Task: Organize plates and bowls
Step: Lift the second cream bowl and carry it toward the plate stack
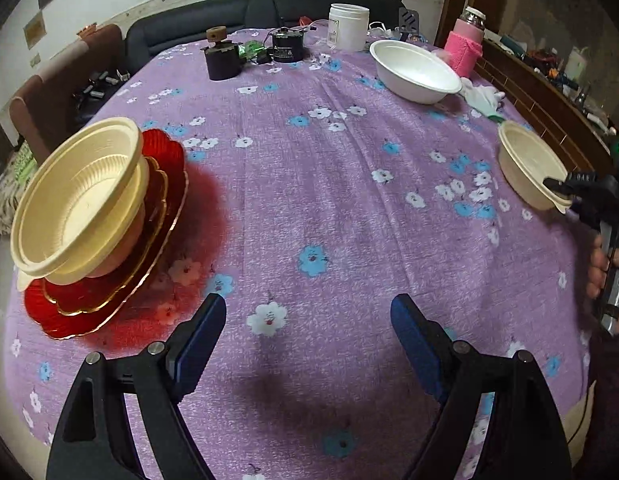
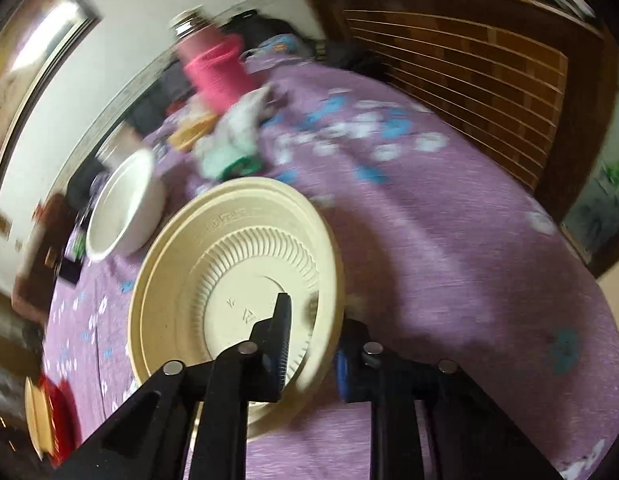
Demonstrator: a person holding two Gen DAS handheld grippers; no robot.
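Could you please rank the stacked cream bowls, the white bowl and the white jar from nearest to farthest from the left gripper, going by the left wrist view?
From the left gripper:
1. Stacked cream bowls, left, on the red plates.
2. White bowl, far right.
3. White jar, at the back edge.

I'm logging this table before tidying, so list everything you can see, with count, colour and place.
cream bowls on stack: two nested, cream, on the red plates, left side
red plates: at least two, red with gold rims, stacked, left side
cream bowl: one, cream, right side, rim clamped in the right tool
white bowl: one, white, far right
white jar: one, white, far edge
pink bottle: one, pink, behind the white bowl
dark motor parts: several, black, far centre
tablecloth: one, purple, floral
left tool: open, empty
right tool: shut on the cream bowl
hand: one, holding the right tool
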